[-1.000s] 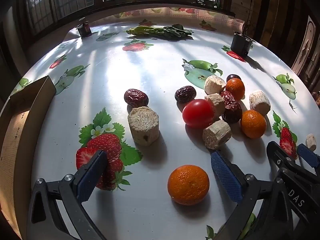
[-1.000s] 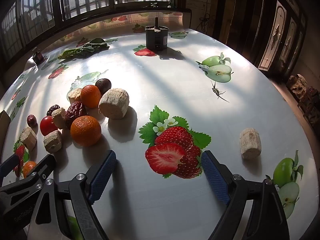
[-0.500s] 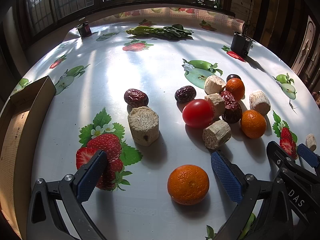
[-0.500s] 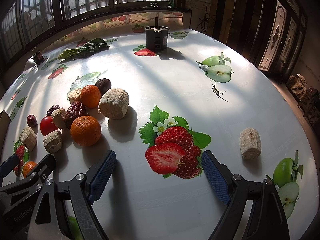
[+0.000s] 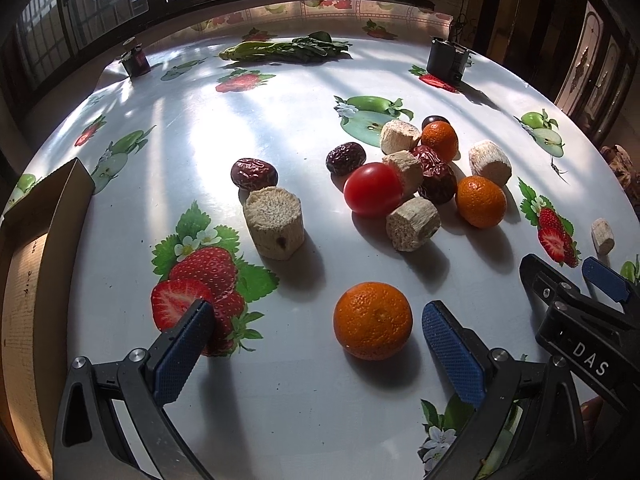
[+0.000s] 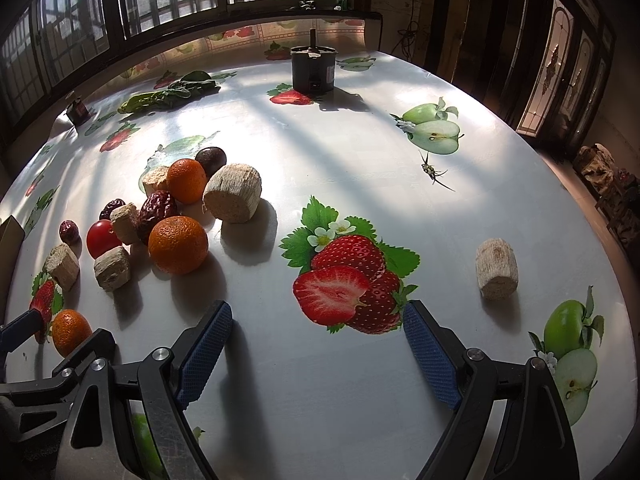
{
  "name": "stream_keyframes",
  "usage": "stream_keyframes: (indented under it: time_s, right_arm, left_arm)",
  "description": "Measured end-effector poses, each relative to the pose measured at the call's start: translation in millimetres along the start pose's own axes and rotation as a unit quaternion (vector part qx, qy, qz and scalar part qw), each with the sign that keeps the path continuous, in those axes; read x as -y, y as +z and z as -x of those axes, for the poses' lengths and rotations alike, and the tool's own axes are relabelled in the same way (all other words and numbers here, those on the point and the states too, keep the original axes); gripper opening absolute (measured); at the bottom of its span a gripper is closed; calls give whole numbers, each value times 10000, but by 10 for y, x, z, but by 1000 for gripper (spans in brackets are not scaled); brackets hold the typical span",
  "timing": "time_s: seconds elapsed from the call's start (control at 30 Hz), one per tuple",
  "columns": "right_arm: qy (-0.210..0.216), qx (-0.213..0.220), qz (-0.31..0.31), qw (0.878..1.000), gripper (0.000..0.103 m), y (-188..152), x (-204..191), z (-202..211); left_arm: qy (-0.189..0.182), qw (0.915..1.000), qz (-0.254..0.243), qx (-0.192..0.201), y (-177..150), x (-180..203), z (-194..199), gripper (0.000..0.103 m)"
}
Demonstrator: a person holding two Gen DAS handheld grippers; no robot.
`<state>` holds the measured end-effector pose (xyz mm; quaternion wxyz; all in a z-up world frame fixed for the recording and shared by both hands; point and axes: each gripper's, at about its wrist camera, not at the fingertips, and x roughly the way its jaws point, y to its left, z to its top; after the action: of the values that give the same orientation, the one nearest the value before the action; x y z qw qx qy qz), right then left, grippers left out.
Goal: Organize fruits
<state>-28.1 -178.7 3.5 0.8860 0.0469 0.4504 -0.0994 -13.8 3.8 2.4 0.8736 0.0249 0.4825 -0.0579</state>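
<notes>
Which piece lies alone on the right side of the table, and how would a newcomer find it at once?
In the right wrist view, start at the big printed strawberry in front of the right gripper. Look right, toward the printed green apple at the table's edge: a pale cane chunk lies between them. Unlike the other chunks, crowded among oranges and dates on the left, it lies alone.

The brown cardboard box [image 5: 36, 240] is running off my left view's edge; the small dark round fruit [image 5: 434, 121] is hiding behind an orange.
</notes>
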Motion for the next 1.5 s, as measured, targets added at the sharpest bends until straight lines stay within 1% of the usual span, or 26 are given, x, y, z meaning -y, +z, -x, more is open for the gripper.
stream_keyframes:
  time_s: [0.07, 0.13, 0.2, 0.27, 0.4, 0.43, 0.5, 0.53, 0.6, 0.67, 0.73, 0.8, 0.87, 0.93, 1.0, 1.1, 1.2, 1.33, 1.5]
  right_arm:
    - [-4, -18, -4, 10000, 91, -67, -36, 49]
    - [27, 7, 12, 10000, 91, -72, -50, 49]
    - [101, 38, -37, 9999, 91, -72, -24, 70]
    - [192, 47, -120, 9997, 91, -62, 6, 76]
    - [365, 20, -248, 9990, 91, -30, 50, 75]
    - [306, -36, -157, 9994, 91, -26, 26, 68]
    - [-27, -137, 51, 9999, 91, -45, -61, 55]
    - [-116, -103, 91, 9998, 91, -54, -86, 68]
    - [-236, -151, -11, 9996, 91, -66, -90, 102]
    - [-180, 26, -192, 9997, 91, -100, -90, 243]
    - [-135, 445, -271, 9985, 91, -152, -142, 513]
    - [-61, 974, -258, 9949, 91, -216, -233, 838]
    - [5, 1548, -200, 9877, 91, -291, -325, 1141]
    - [9, 1895, -173, 9817, 91, -330, -394, 1330]
    - [47, 1936, -229, 9808, 91, -336, -422, 1407]
    - [193, 1812, -389, 9825, 91, -327, -385, 1404]
    - [510, 1621, -575, 9838, 91, -367, -326, 1376]
    - [523, 1518, -571, 9854, 91, -416, -336, 1342]
    - [522, 1620, -532, 9840, 91, -439, -346, 1380]
  left_arm:
    - [-76, 9999, 76, 5, -21, -21, 41, 103]
    - [-175, 9995, 202, 136, -42, -65, 139, 102]
    - [-39, 9988, 273, 405, -55, -110, 295, 102]
    - [49, 9964, 364, 770, -66, -177, 522, 102]
    - [119, 9876, 660, 1417, -114, -373, 1008, 102]
    - [173, 9856, 719, 1522, -129, -422, 1107, 102]
    - [319, 9812, 728, 1758, -161, -507, 1312, 102]
    - [414, 9787, 717, 1877, -179, -541, 1401, 102]
    - [623, 9719, 702, 2159, -224, -611, 1582, 102]
    - [788, 9667, 584, 2364, -265, -639, 1699, 102]
    - [793, 9685, 458, 2316, -278, -660, 1739, 102]
    - [558, 9710, 486, 2272, -310, -703, 1755, 102]
    - [465, 9718, 490, 2258, -348, -720, 1763, 102]
    - [381, 9735, 453, 2210, -391, -707, 1743, 102]
    - [315, 9766, 481, 2072, -408, -720, 1702, 102]
    - [293, 9783, 513, 1984, -433, -757, 1674, 102]
    - [331, 9782, 523, 1983, -449, -775, 1676, 102]
    - [344, 9781, 538, 1979, -456, -781, 1682, 102]
    - [330, 9792, 567, 1921, -451, -790, 1661, 102]
